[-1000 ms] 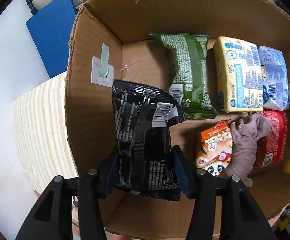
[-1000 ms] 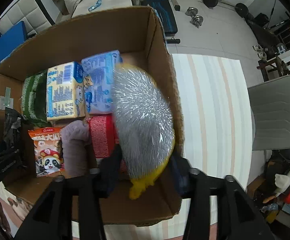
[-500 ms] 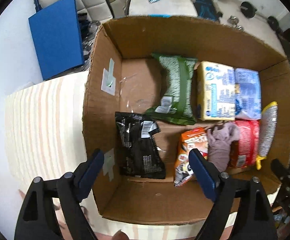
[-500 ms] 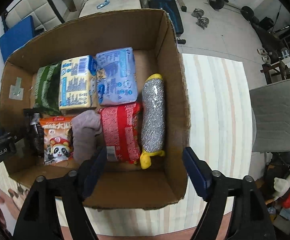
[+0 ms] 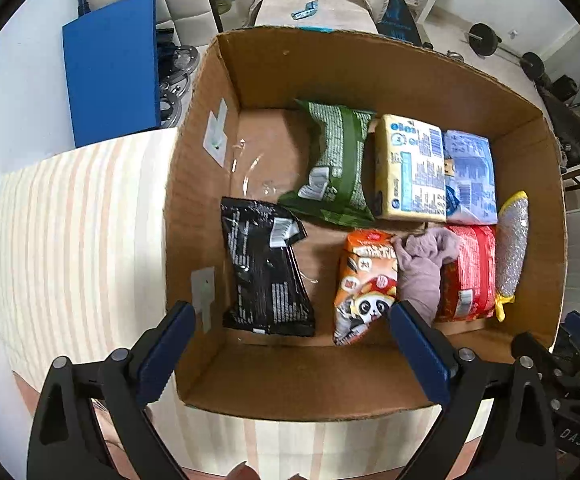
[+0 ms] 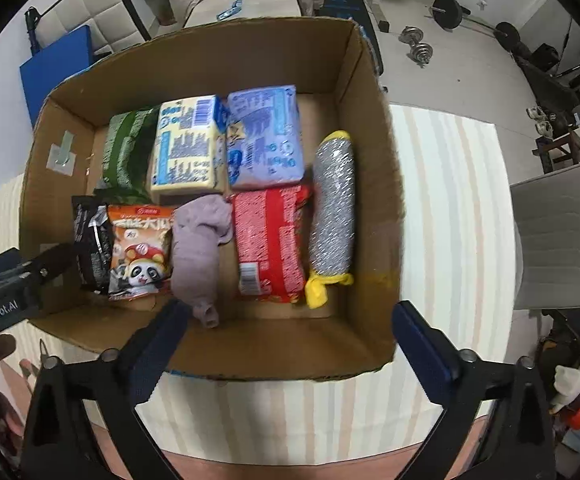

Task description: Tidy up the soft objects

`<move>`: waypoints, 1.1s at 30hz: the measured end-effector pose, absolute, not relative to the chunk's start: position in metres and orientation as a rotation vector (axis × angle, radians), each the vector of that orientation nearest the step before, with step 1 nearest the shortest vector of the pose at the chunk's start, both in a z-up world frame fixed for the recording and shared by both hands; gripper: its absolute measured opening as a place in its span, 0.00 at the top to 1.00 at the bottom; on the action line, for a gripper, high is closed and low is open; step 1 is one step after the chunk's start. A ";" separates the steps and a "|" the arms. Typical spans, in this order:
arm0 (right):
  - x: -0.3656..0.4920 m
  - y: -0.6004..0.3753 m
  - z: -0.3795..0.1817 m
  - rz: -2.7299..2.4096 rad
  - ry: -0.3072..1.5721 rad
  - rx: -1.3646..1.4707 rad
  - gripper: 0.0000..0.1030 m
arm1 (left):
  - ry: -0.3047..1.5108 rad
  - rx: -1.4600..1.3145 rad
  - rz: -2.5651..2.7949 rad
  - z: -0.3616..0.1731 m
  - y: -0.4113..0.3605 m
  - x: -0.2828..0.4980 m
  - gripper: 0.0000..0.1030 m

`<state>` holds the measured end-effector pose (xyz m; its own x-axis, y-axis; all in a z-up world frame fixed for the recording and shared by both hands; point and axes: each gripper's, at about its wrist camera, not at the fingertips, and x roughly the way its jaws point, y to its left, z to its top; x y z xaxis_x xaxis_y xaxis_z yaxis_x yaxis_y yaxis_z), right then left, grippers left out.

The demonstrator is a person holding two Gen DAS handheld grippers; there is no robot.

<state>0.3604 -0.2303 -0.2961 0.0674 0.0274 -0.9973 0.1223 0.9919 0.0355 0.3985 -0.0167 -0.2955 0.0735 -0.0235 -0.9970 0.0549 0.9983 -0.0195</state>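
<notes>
An open cardboard box (image 5: 193, 208) (image 6: 374, 184) holds several soft items. A black packet (image 5: 265, 272) (image 6: 89, 244) lies at its left, a silver and yellow roll (image 5: 512, 248) (image 6: 334, 208) at its right. Between them lie a green packet (image 5: 338, 164), a yellow pack (image 6: 185, 148), a blue pack (image 6: 265, 136), a panda snack bag (image 5: 366, 284) (image 6: 139, 252), a mauve cloth (image 5: 424, 272) (image 6: 197, 248) and a red packet (image 6: 269, 240). My left gripper (image 5: 292, 354) is open and empty above the box's near edge. My right gripper (image 6: 290, 340) is open and empty there too.
The box stands on a striped tablecloth (image 5: 69, 232) (image 6: 450, 216). A blue board (image 5: 109, 72) leans behind it at the left. A grey chair (image 6: 562, 236) stands at the right. Dumbbells (image 6: 418, 44) lie on the floor beyond.
My left gripper let go of the black packet and my right gripper let go of the silver roll. Both opened wide and drew back up and away from the box.
</notes>
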 end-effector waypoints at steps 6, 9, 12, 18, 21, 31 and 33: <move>0.357 -0.227 -0.300 -0.068 1.502 0.131 0.00 | 1.495 0.033 -0.086 -0.300 -0.022 0.390 0.03; 0.357 -0.226 -0.300 -0.065 1.500 0.135 0.00 | 1.486 0.046 -0.084 -0.299 -0.024 0.387 0.03; 0.357 -0.225 -0.298 -0.061 1.497 0.136 0.00 | 1.477 0.049 -0.086 -0.296 -0.024 0.385 0.03; 0.352 -0.226 -0.285 -0.049 1.477 0.148 0.00 | 1.430 0.039 -0.091 -0.274 -0.025 0.378 0.03; 0.345 -0.226 -0.270 -0.031 1.451 0.154 0.00 | 1.388 0.030 -0.105 -0.248 -0.027 0.364 0.03; 0.275 -0.234 -0.182 0.035 1.283 0.177 0.00 | 1.207 0.044 -0.111 -0.156 -0.035 0.290 0.03; 0.258 -0.237 -0.166 0.040 1.255 0.175 0.00 | 1.171 0.054 -0.105 -0.139 -0.037 0.273 0.03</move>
